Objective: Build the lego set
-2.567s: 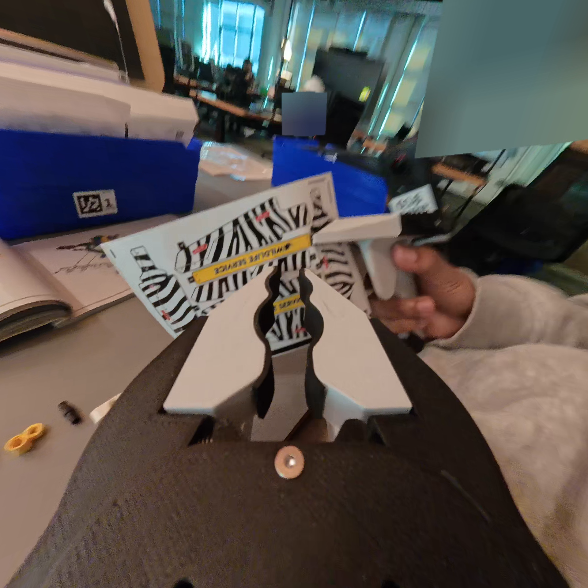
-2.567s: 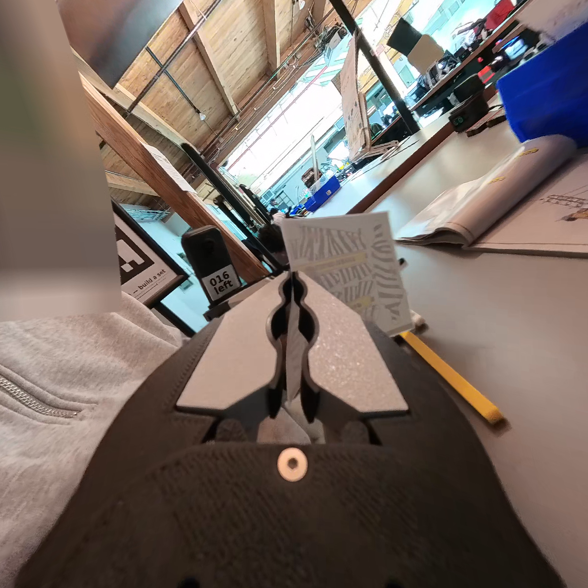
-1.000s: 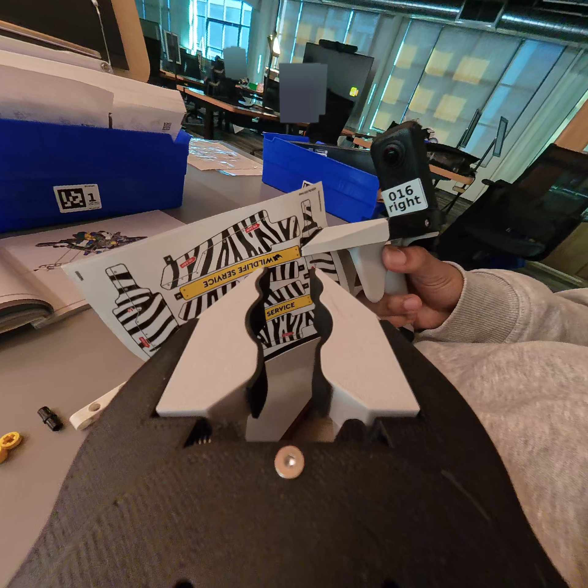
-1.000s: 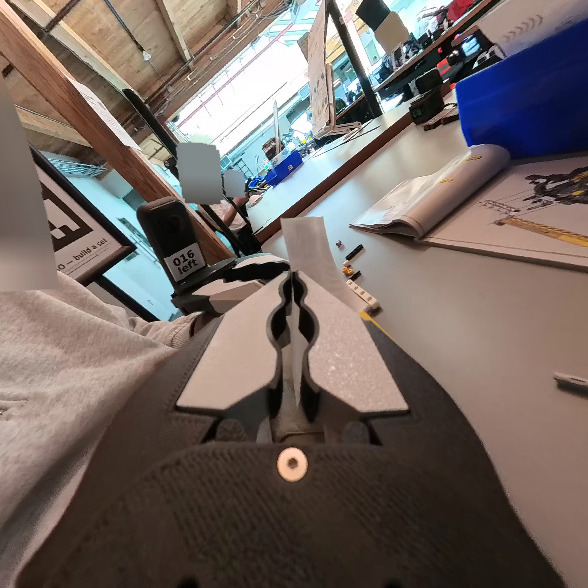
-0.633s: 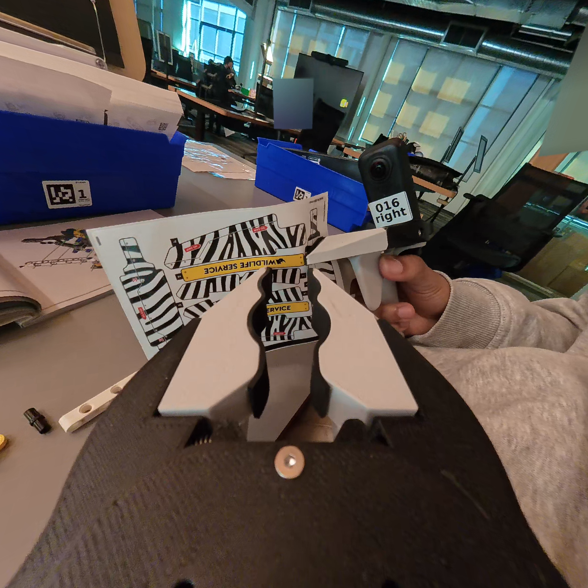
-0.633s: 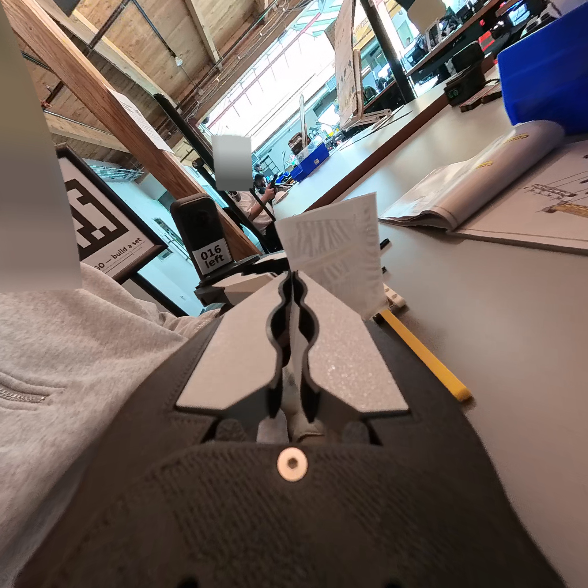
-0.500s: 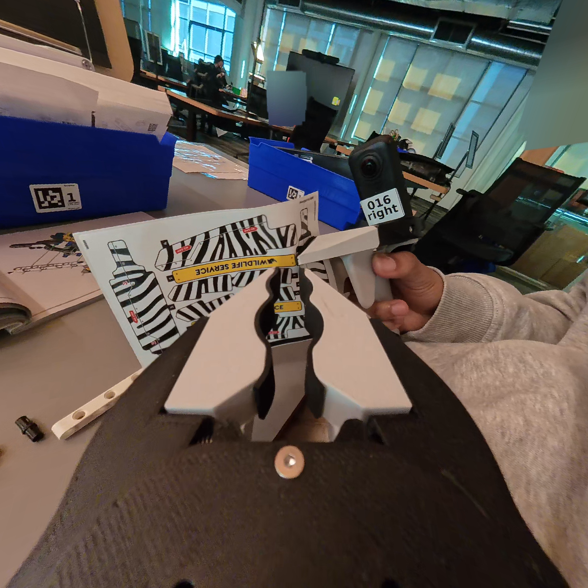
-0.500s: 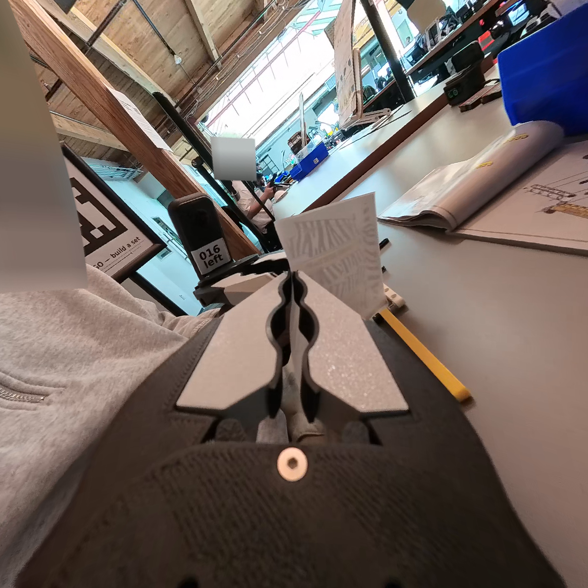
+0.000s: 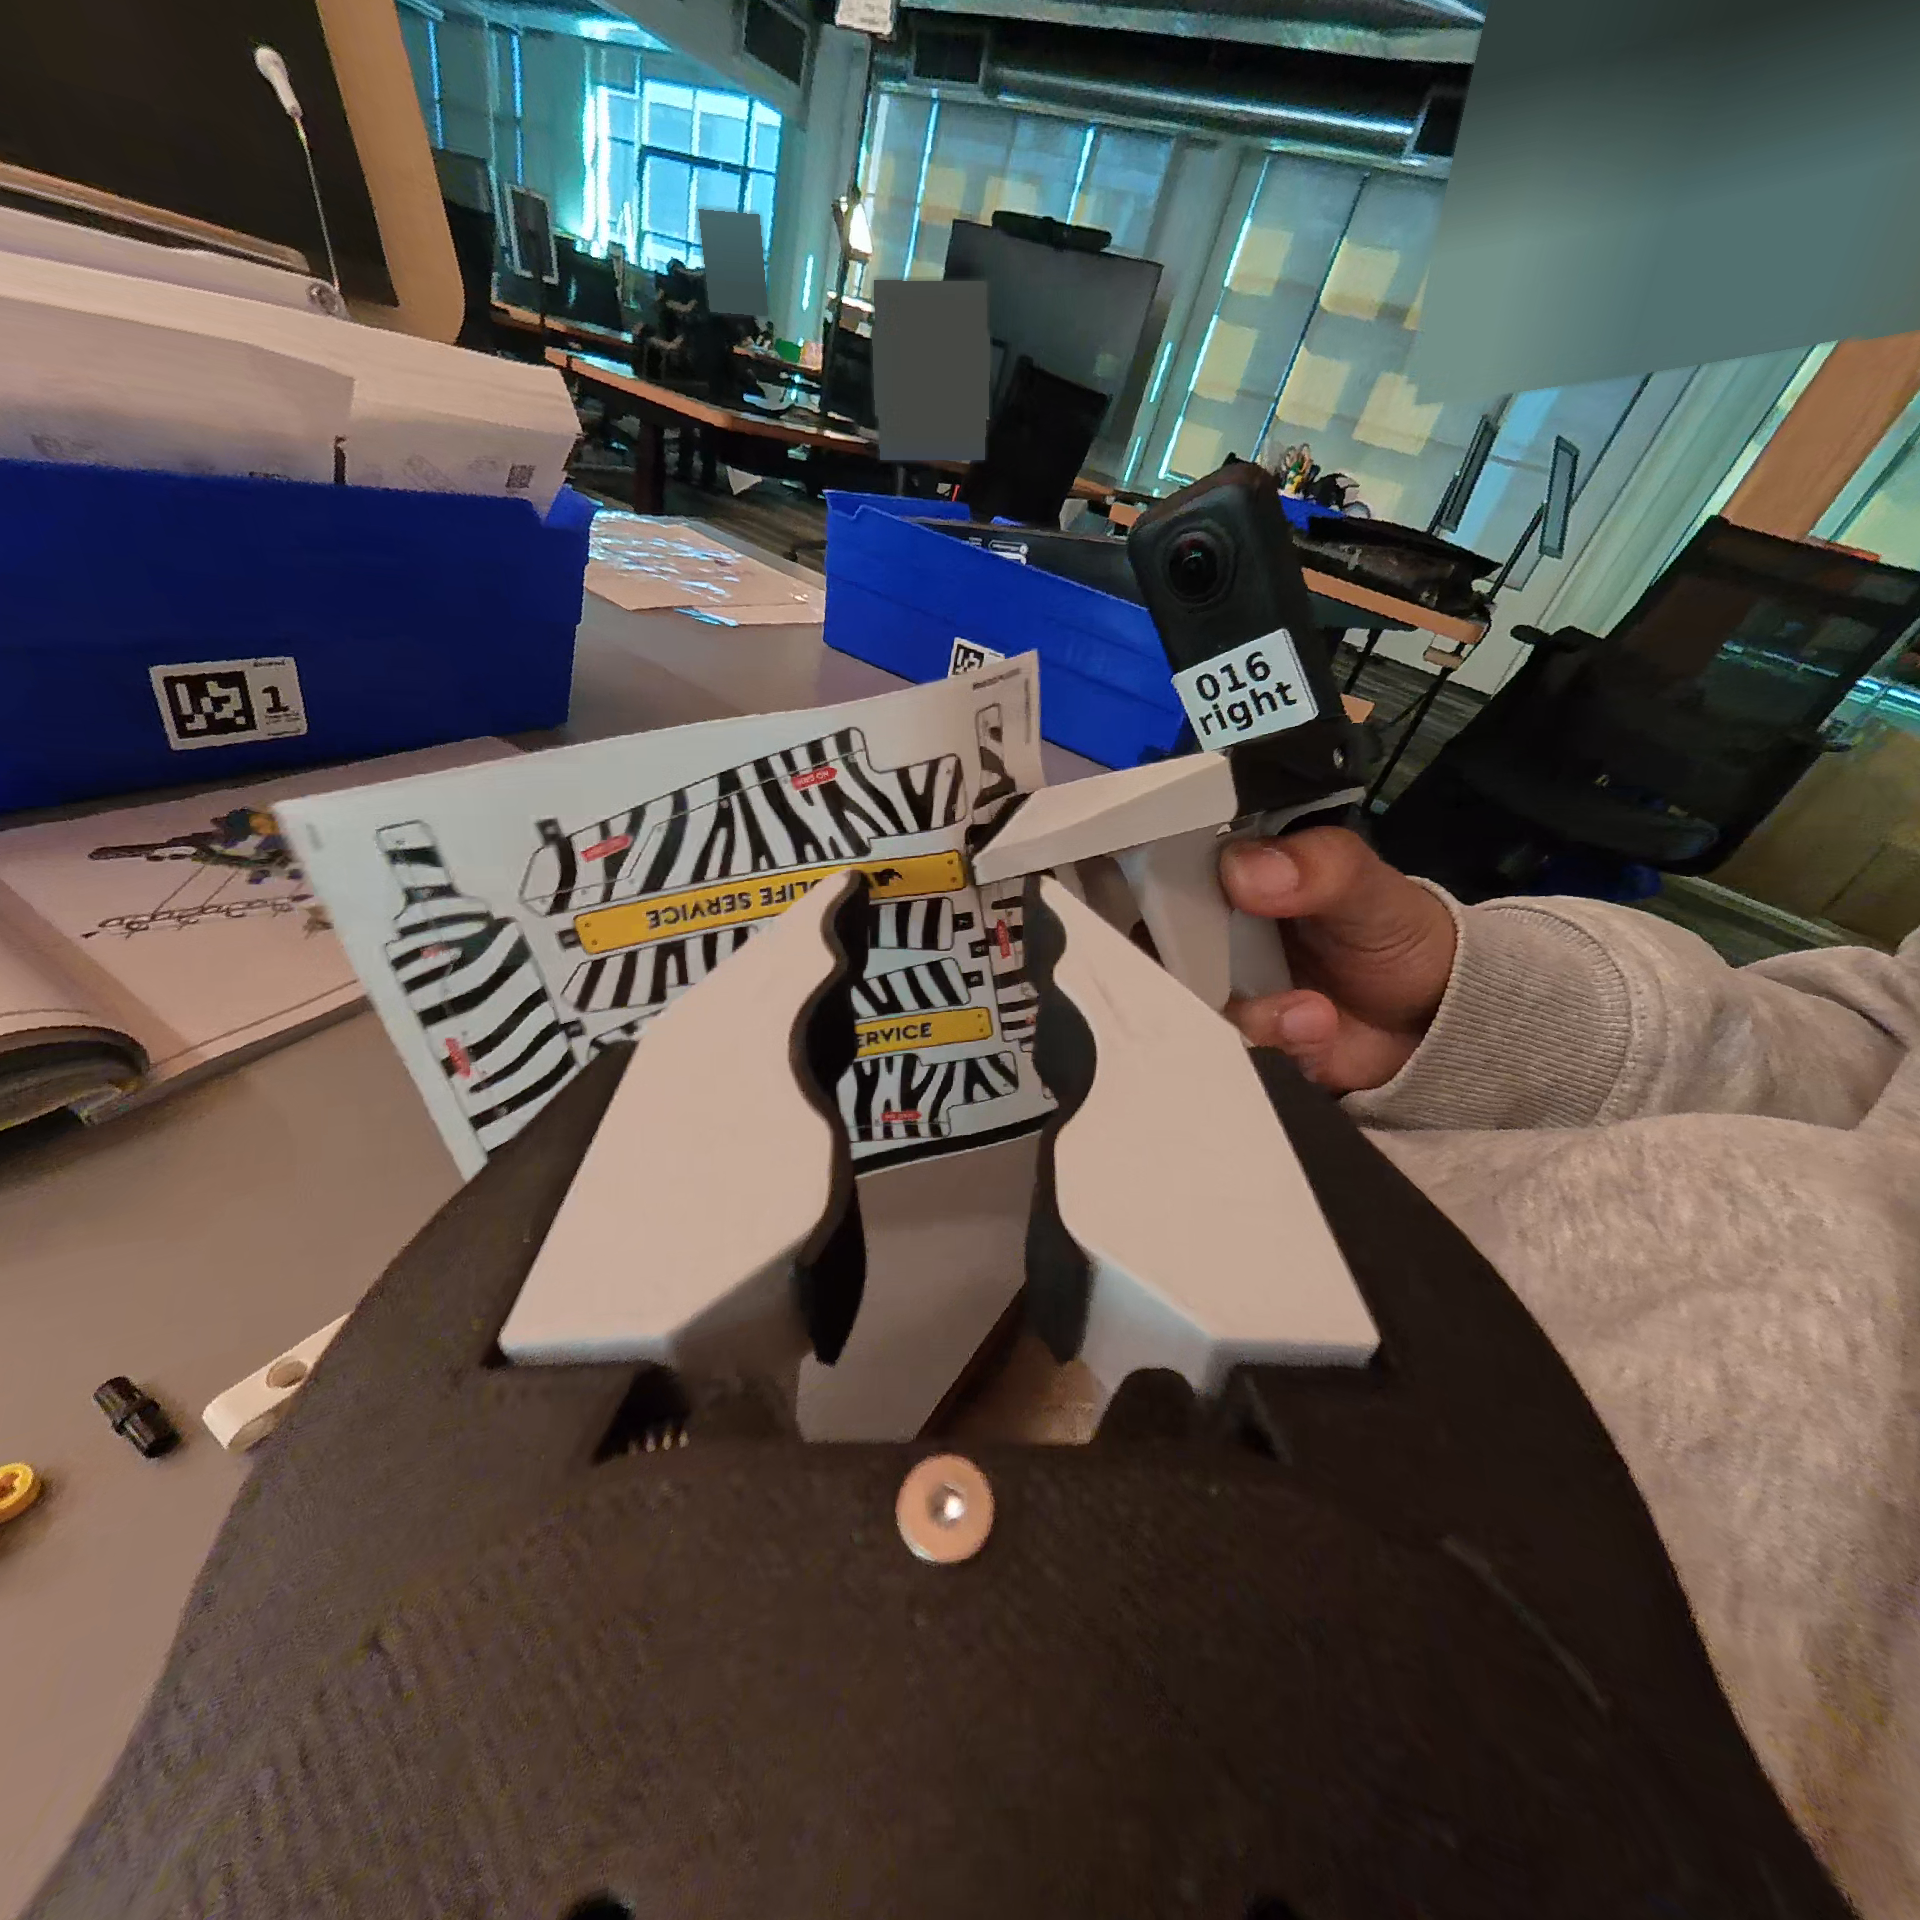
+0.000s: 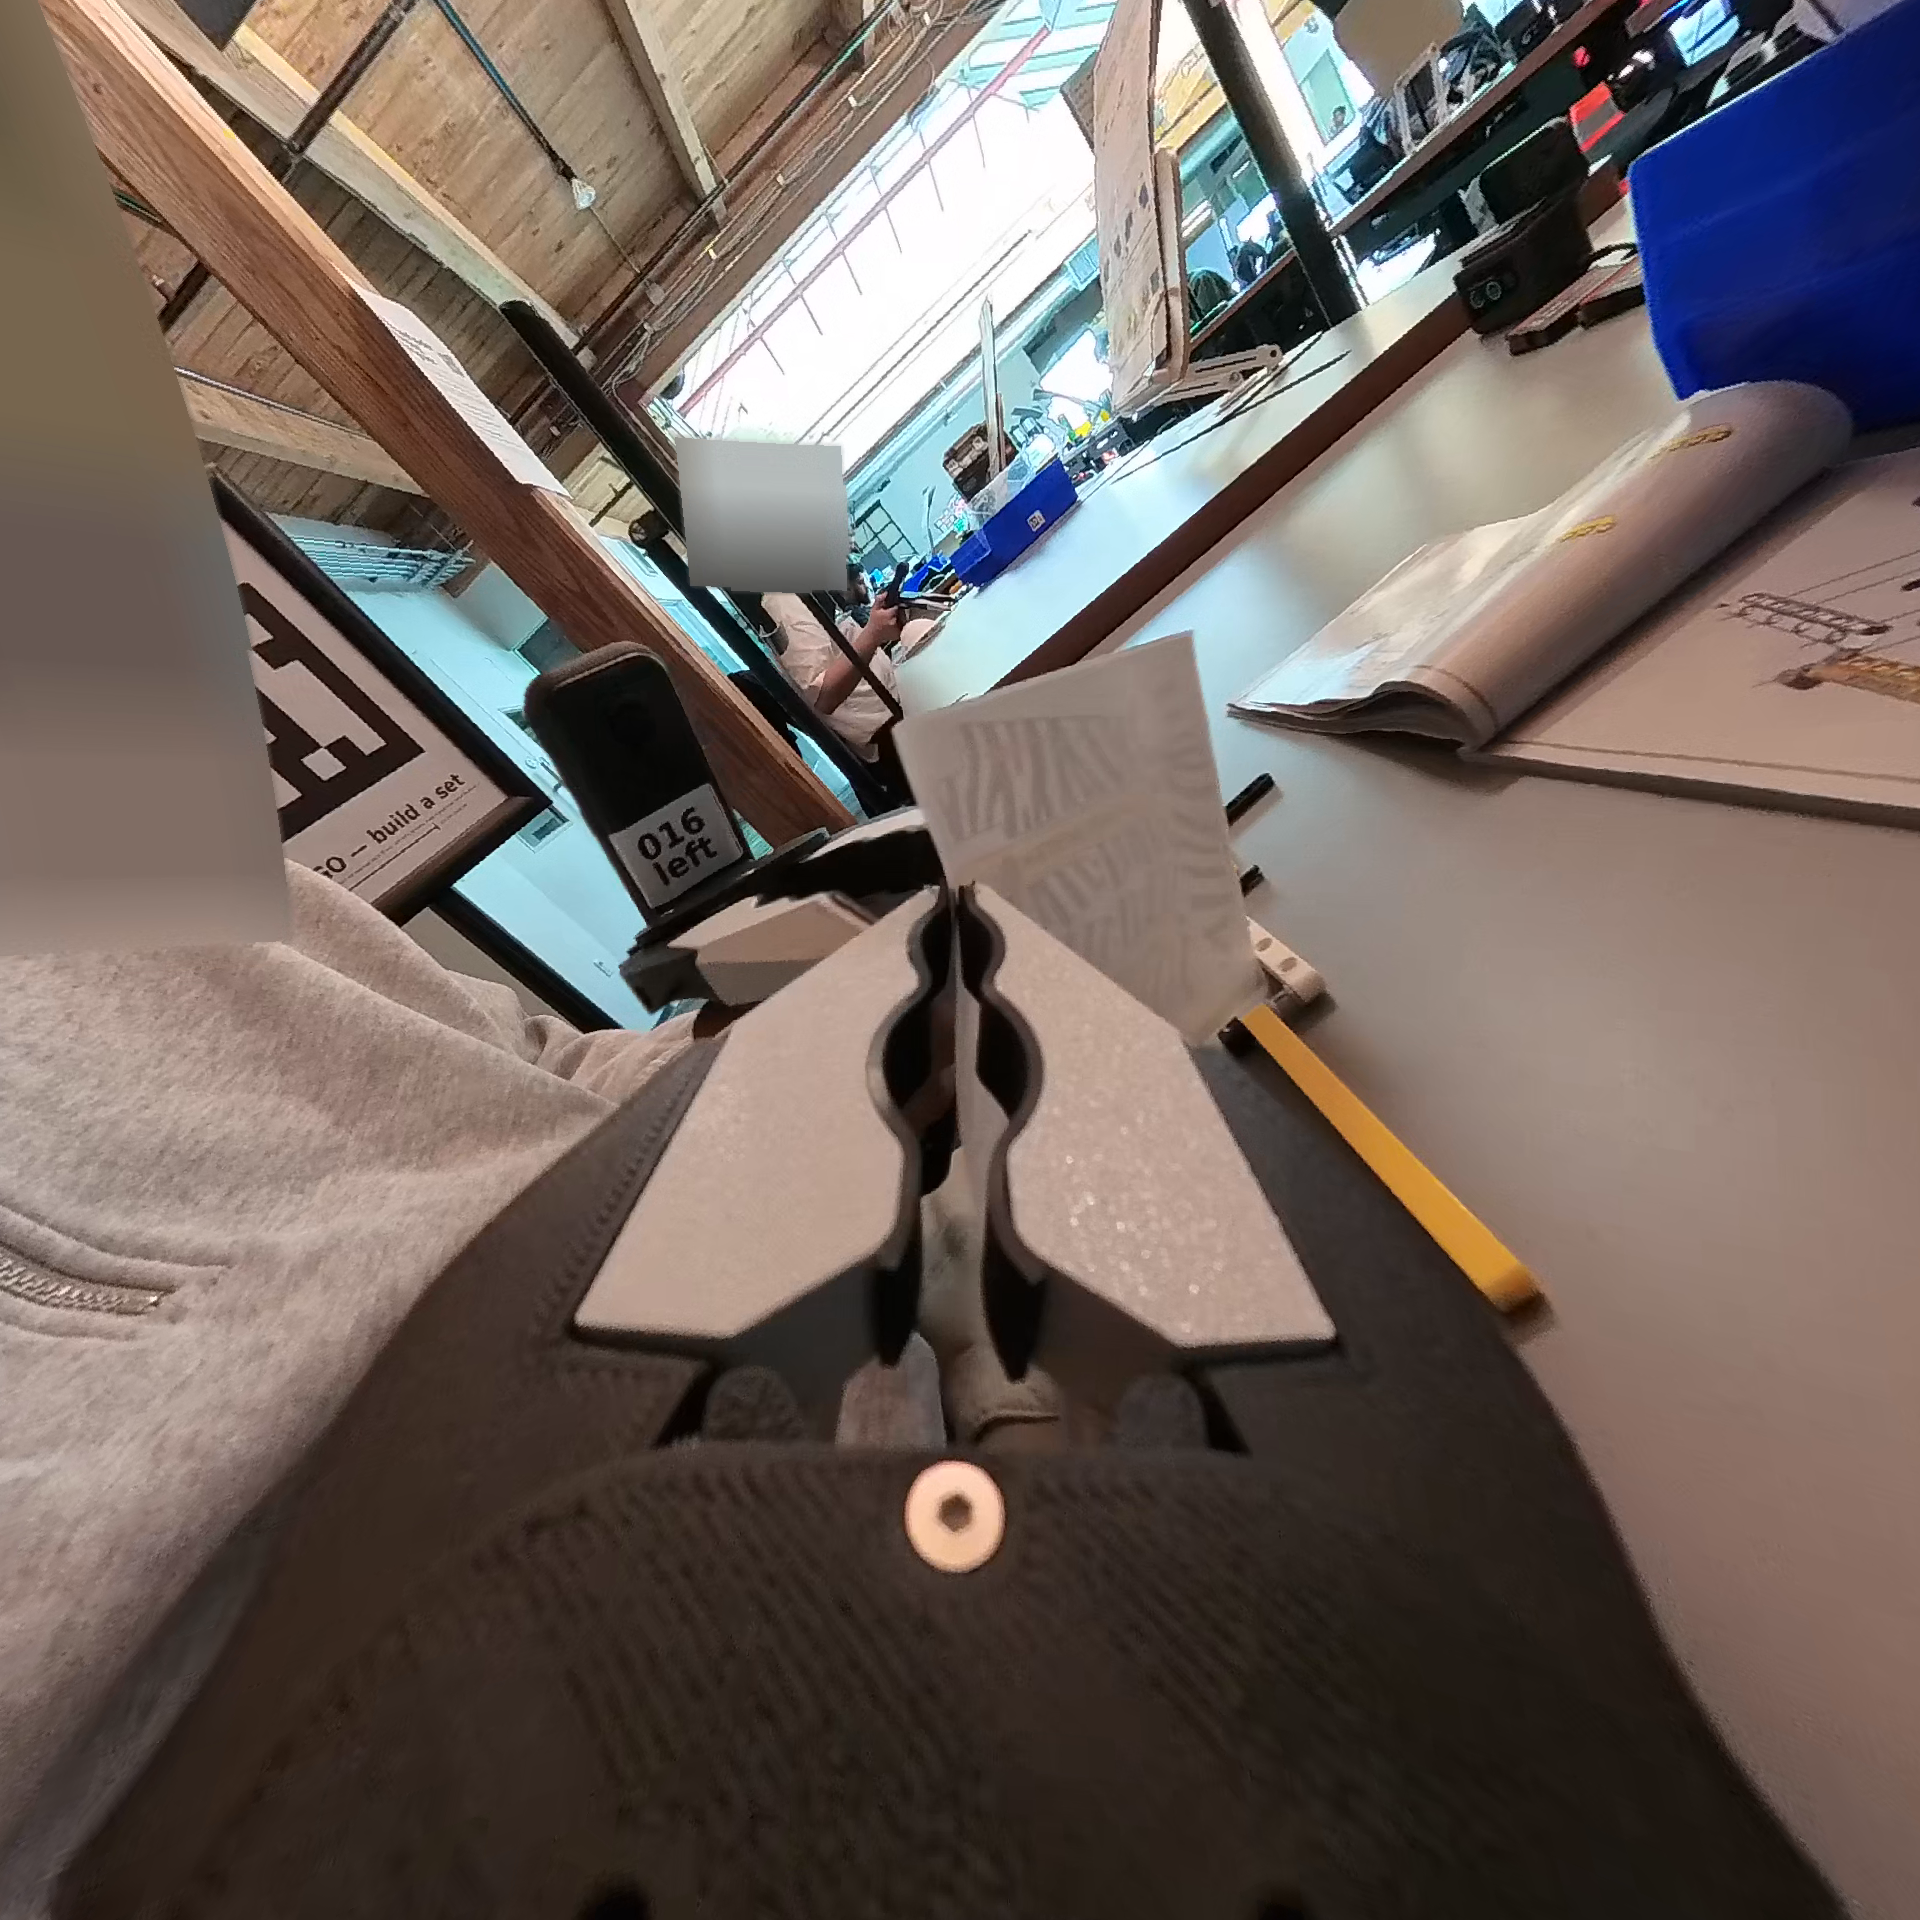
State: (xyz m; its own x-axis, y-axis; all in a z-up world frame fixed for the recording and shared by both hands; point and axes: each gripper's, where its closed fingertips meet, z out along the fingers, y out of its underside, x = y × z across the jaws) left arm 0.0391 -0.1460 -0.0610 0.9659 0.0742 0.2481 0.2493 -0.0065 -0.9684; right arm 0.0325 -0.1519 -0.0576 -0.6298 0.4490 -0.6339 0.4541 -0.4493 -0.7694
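Observation:
A sticker sheet [image 9: 727, 935] with zebra stripes and yellow bars is held upright above the grey table [image 9: 208, 1226]. My right gripper [image 10: 956, 906] is shut on the sheet's edge; the pale back of the sheet [image 10: 1091, 842] faces this view. In the left wrist view the right gripper [image 9: 987, 854] pinches the sheet's right side, with a hand on its handle. My left gripper [image 9: 943, 902] is open and empty, its fingertips just in front of the sheet's printed face. It also shows in the right wrist view [image 10: 769, 935], left of the sheet.
An open instruction booklet [image 9: 156, 935] lies at the left, in front of a blue bin [image 9: 312, 603]; a second blue bin [image 9: 987, 623] stands behind. A white beam [image 9: 272, 1392], a black pin [image 9: 135, 1413] and a yellow piece [image 9: 10, 1491] lie at lower left. A long yellow beam [image 10: 1382, 1164] lies on the table. Both grippers' tips are close together, under 4 cm apart.
My left gripper's jaws have opened wider in front of the sheet. The right gripper keeps its hold on the sheet, which has tilted and shifted a little.

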